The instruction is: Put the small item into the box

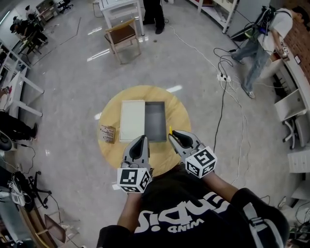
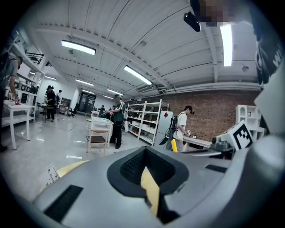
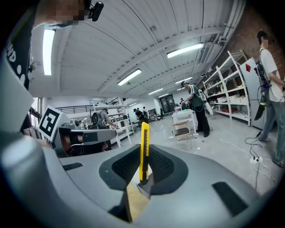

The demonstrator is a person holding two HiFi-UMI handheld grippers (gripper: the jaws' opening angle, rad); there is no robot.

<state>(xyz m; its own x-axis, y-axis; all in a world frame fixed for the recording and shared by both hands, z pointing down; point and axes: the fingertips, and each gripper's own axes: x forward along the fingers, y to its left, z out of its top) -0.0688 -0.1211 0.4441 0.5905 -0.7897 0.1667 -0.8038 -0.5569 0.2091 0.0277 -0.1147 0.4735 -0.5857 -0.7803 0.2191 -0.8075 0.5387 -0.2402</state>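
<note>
On the round wooden table (image 1: 180, 112) lies an open grey box (image 1: 155, 121) with its white lid (image 1: 132, 120) flat beside it on the left. My right gripper (image 1: 172, 136) hovers at the box's near right corner, shut on a slim yellow utility knife (image 3: 144, 150) that stands upright between its jaws; the knife's yellow tip (image 1: 170, 130) pokes out in the head view. My left gripper (image 1: 141, 140) is shut with nothing in it, just before the lid's near edge. In the left gripper view the jaws (image 2: 147, 178) meet over the yellow tabletop.
A small printed card packet (image 1: 107, 133) lies at the table's left edge. A wooden chair (image 1: 121, 36) and a white table (image 1: 118, 8) stand beyond. A person (image 1: 261, 38) stands at the right near floor cables (image 1: 223, 101). Shelving (image 3: 231, 89) lines the wall.
</note>
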